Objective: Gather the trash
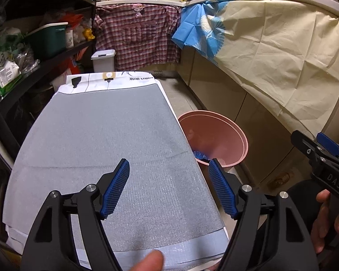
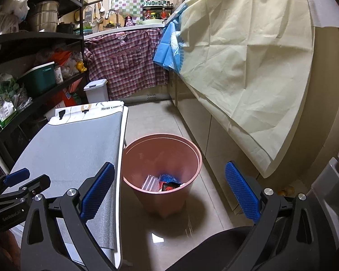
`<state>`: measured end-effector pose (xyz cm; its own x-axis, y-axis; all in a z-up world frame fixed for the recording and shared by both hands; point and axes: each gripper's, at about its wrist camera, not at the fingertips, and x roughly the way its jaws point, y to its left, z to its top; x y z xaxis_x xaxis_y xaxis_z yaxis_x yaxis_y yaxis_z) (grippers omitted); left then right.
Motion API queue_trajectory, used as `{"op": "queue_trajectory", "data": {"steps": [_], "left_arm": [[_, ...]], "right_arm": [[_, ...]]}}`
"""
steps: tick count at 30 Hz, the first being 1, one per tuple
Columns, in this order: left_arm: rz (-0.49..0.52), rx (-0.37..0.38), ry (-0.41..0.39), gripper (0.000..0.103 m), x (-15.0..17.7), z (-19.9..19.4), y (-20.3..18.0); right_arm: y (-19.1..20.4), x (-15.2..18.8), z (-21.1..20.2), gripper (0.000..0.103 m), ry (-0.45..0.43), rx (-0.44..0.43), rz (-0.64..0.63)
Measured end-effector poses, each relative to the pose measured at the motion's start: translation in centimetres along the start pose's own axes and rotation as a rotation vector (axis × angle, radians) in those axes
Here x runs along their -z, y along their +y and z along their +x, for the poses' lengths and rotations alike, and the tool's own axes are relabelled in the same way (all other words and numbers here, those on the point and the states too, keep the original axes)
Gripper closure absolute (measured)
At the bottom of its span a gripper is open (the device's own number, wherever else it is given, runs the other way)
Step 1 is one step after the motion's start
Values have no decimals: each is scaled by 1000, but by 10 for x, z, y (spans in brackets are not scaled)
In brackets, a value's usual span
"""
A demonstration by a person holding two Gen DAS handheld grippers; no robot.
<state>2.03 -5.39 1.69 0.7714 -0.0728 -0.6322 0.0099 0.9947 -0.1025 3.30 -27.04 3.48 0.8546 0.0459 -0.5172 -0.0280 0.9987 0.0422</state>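
While both grippers are hanging empty, the left gripper [image 1: 168, 176] is spreading its blue-padded fingers wide over the near end of the grey mat [image 1: 106, 140] that is covering the white table [image 2: 122, 158], and nothing is lying between them. To its right, the right gripper [image 2: 169, 185] is hovering with its jaws just as wide, facing down toward the pink trash bin [image 2: 165, 180] that is standing on the tiled floor [image 2: 160, 122] just beside the table's edge. Collected trash is sitting at the bottom of that bin: a blue crinkled wrapper [image 2: 167, 178], a clear ribbed plastic piece [image 2: 150, 183] and a red-and-black packet [image 2: 169, 187], all resting against one another. A small white scrap [image 2: 157, 238] is lying on the floor in front of the bin, apart from it. A cream cloth [image 2: 248, 67] is draping over the counter on the right, and a plaid shirt [image 2: 124, 61] is hanging at the far end of the kitchen.
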Motion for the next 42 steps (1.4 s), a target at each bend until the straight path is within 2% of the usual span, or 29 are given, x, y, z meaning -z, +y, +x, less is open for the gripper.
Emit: {"op": "queue_trajectory", "data": {"steps": [42], "left_arm": [[10,21,-7,32,1,-1,-6]], "right_arm": [[-1,1,9,7,18,-1,6]]}}
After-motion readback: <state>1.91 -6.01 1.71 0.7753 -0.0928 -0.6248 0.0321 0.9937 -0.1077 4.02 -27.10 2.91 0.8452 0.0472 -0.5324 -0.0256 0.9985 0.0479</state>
